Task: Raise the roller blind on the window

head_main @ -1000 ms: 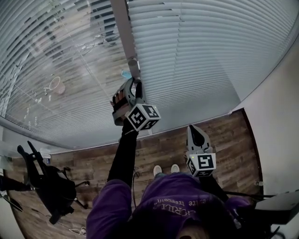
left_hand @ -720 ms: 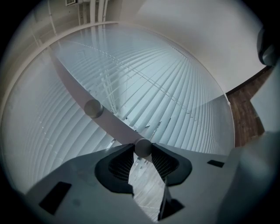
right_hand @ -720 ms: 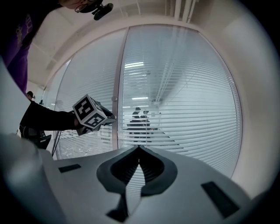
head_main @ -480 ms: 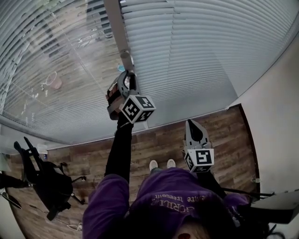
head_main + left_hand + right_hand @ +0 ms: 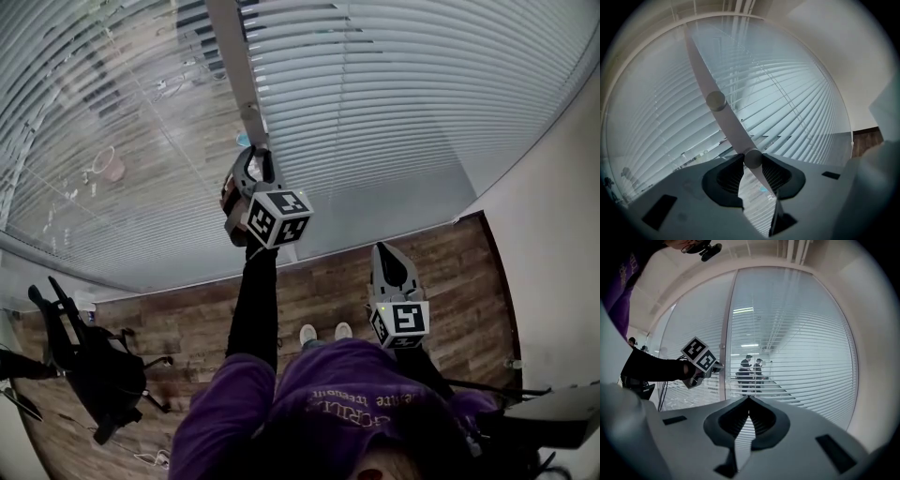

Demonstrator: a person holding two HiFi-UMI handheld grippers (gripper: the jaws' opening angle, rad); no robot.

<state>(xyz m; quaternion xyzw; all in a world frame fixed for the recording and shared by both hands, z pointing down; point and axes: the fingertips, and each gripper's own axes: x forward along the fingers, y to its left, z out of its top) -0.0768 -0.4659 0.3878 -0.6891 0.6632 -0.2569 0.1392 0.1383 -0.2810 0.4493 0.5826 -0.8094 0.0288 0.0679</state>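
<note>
Slatted blind [image 5: 394, 103] is covering the window on both sides of the upright frame strip [image 5: 230, 56]. Left gripper [image 5: 257, 157] is pinching a round knob [image 5: 753, 158] on that strip. Right gripper [image 5: 388, 253] is hanging lower, jaws pressed together on nothing.

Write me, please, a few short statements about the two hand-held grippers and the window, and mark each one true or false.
1. The left hand-held gripper is closed on a round knob on the window's centre post. True.
2. The right hand-held gripper holds a cord. False: its jaws are together with nothing between them.
3. The slatted blinds hang lowered on both sides of the post. True.
4. The right hand-held gripper is raised higher than the left. False: it is held lower, near the person's waist and away from the glass.
5. A second knob sits further up the post. True.
</note>
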